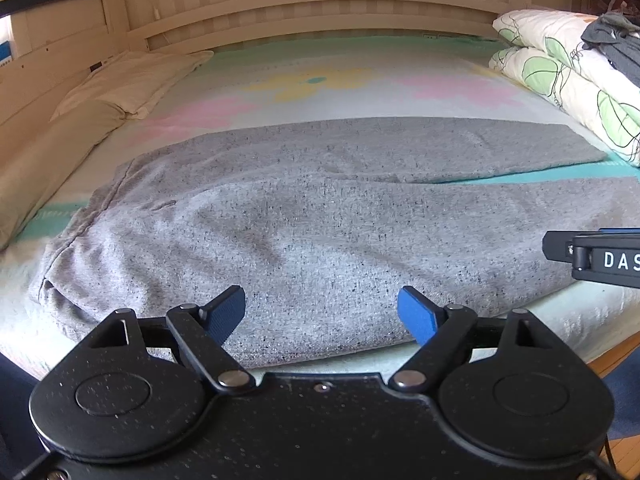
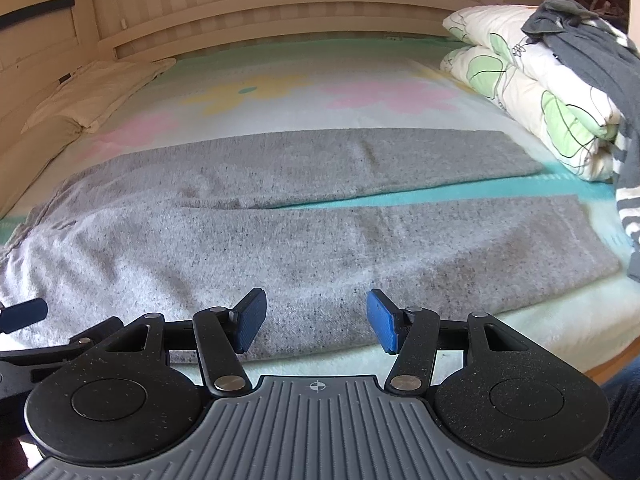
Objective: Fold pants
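Grey pants (image 1: 320, 216) spread flat across the near part of the bed (image 1: 360, 76), waistband to the left, both legs running out to the right. Legs side by side, near one and far one parted by a thin wedge of turquoise sheet toward the cuffs. No fold made yet, to judge from the layout: whole length open, neither leg laid over the other. Everything left to do: one leg over the other, then the length doubled up.

Left gripper (image 1: 321, 312) at the near edge of the pants, toward the waist end, fingers wide apart, nothing between them. Right gripper (image 2: 317, 320) also at the near edge, further along the near leg, fingers likewise spread and holding nothing. Pads just above or grazing the cloth; contact impossible to tell.

Waistband corner at the near left rumpled and partly tucked under, shape hard to read. Near hem of the pants hidden behind both gripper bodies. Cuff of the near leg cut off at the right in the left view, whole in the right view. Folded leaf-print duvet (image 2: 532, 96) at the far right with dark clothing (image 2: 592, 48) heaped on it, kind unclear. Pillows (image 1: 120, 84) at the far left.
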